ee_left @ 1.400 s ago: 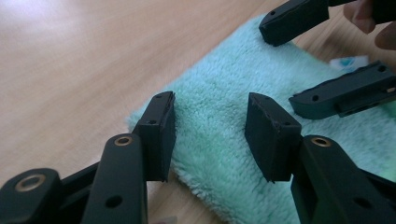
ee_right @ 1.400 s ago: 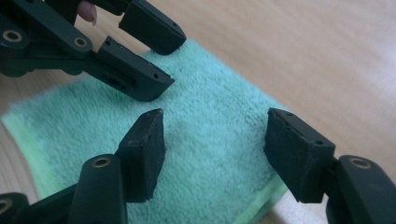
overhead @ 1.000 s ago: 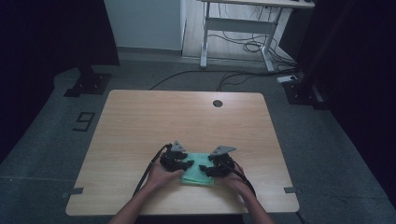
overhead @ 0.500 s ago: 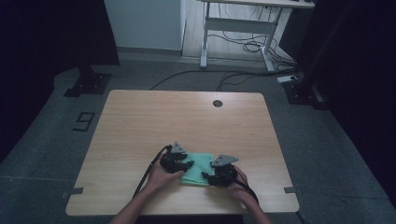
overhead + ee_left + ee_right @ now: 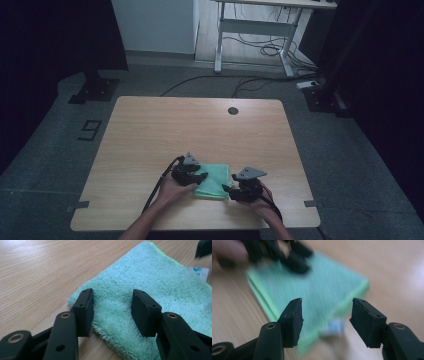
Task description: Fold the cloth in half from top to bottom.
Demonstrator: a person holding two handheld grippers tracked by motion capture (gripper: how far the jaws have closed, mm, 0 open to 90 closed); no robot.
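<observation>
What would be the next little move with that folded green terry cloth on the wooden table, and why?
Probably the left gripper should ease down and close on the near corner of the folded green terry cloth. Its jaws stand open, one on each side of that corner, not pinching it. The right gripper is open too, short of the cloth's edge, so nothing holds the cloth on the wooden table.

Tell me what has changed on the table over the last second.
The right gripper has drawn back off the green cloth toward the table's near right edge; its jaws have just been closing slightly, with nothing pinched between them. The left gripper stayed over the cloth's left side, jaws apart above it. The folded cloth lies flat where it was.
</observation>
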